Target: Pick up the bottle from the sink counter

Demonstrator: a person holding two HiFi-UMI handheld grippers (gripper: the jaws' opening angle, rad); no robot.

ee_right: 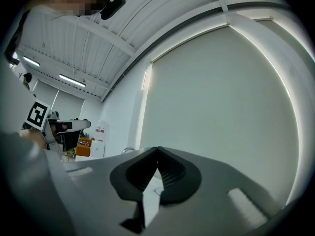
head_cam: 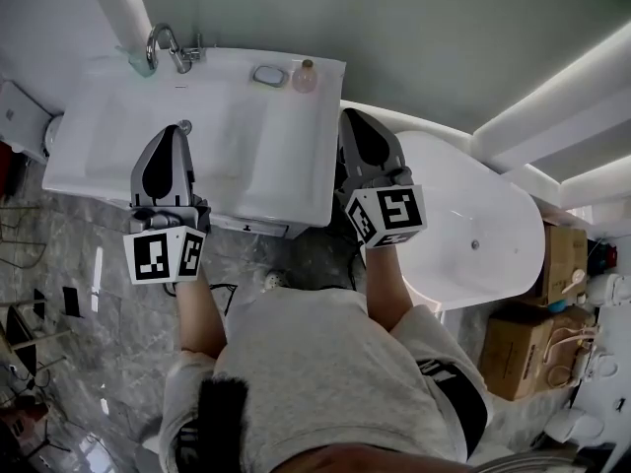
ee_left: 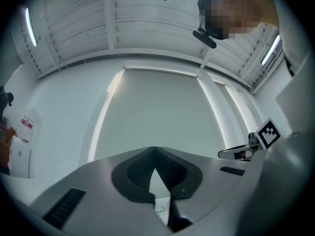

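the left gripper [head_cam: 170, 136], over the sink counter [head_cam: 286, 156], and the right gripper [head_cam: 353, 118], at its right edge, are both clenched empty; the pink bottle [head_cam: 305, 77] stands at the far right corner.

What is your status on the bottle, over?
Left gripper, right gripper shut, empty. Bottle upright at back of counter, untouched. Soap dish beside it.

The bottle [head_cam: 305, 77] is pale pink. The sink counter [head_cam: 276, 156] is white and its tap [head_cam: 170, 47] silvery. The left gripper [head_cam: 175, 134] and right gripper [head_cam: 353, 118] are grey with black pads and cubes patterned in black-and-white squares. The bathtub [head_cam: 493, 215] is white, the floor [head_cam: 89, 264] marbled grey, and the boxes [head_cam: 527, 348] brown.
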